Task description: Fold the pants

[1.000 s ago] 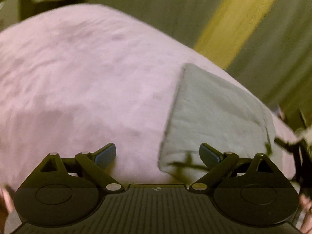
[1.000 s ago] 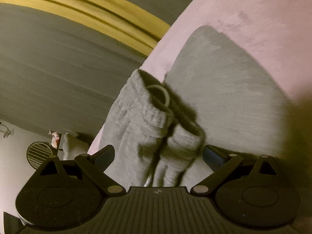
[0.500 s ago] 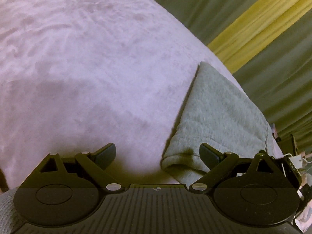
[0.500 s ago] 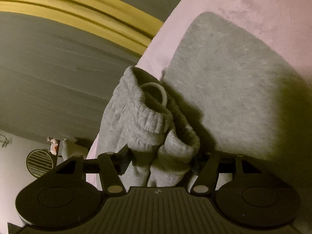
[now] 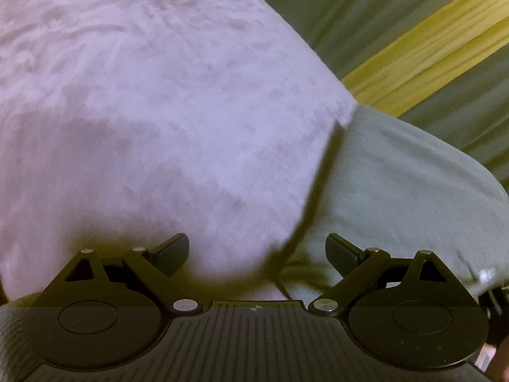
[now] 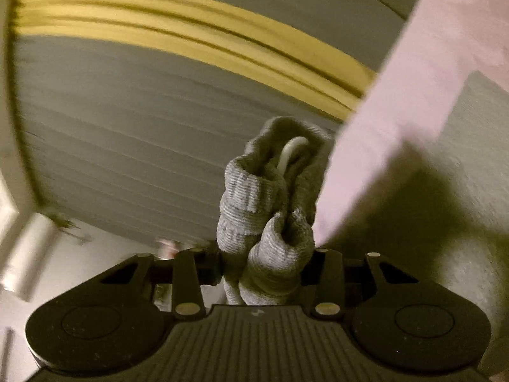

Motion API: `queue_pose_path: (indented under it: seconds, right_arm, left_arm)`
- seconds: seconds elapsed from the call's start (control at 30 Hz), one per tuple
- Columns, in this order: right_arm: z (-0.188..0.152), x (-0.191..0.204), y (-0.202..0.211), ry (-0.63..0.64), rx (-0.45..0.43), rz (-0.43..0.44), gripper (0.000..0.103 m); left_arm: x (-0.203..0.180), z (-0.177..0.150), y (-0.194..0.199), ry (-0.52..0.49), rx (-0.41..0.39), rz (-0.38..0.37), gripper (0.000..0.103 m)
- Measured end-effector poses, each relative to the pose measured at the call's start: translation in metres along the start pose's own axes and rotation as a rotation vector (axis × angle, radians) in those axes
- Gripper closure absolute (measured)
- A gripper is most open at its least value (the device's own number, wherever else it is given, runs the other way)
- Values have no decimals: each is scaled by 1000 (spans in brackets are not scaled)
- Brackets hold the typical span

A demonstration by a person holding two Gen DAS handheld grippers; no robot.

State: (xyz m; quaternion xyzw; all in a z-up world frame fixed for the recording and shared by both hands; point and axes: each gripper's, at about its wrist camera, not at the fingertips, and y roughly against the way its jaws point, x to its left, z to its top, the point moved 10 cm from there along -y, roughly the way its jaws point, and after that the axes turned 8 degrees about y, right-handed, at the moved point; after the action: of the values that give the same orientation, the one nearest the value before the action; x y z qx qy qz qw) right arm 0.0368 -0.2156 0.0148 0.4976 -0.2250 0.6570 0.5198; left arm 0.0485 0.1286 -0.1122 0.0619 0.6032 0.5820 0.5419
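Note:
Grey sweatpants (image 5: 400,191) lie folded on a pink fleece blanket (image 5: 152,121). My left gripper (image 5: 257,251) is open and empty, low over the blanket, with the pants' near edge by its right finger. My right gripper (image 6: 264,264) is shut on the bunched ribbed waistband (image 6: 254,216) of the pants, lifted off the blanket; a white drawstring loop (image 6: 291,149) shows in the bunch. The flat grey part of the pants (image 6: 477,146) lies at the right in the right wrist view.
The pink blanket's edge (image 6: 407,73) runs diagonally in the right wrist view. Behind are grey-green curtains (image 6: 143,111) with a yellow band (image 6: 191,28). A white wall and blurred objects sit at the lower left (image 6: 31,238).
My right gripper closed on the waistband bunch and has lifted it away from the blanket. My left gripper moved in closer and lower toward the pants' near edge, still open.

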Motion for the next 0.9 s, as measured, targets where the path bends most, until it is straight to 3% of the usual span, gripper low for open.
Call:
queue_pose_path:
  seconds: [0.07,0.1,0.17,0.23,0.3,0.5,0.77,0.83,0.9]
  right_arm:
    - [4,-19,26,32,-45,-32,62]
    - [3,-37,39,84,-60,-101,62]
    - [-8,-89,54,156,-11,-319,60]
    - [-29,-153,63,112,124,-557,61]
    - [-30,-158,70,70,69,-485,59]
    - [-26,-147,63,139,96,-519,55]
    - [-9,-116,74,199,9,-402,61]
    - [-3,-121,70,203,5,-417,61]
    - [-6,-134,69,250,57,-522,59]
  left_arm:
    - [0,-1,0,2,1,-1,6]
    - [0,-1,-1,2,3,-1,6]
    - [-1,-2,-2,-1,8,-2,6]
    - [-1,-3,-3,-4,12,2,6]
    - [0,-3,-3,-5,15,11,6]
    - [0,-5,-2,-15,0,30,6]
    - [0,-4,-2,-20,-3,40,6]
    - [0,-4,-3,-23,-3,46,6]
    - [0,-4,-4,-28,2,56,6]
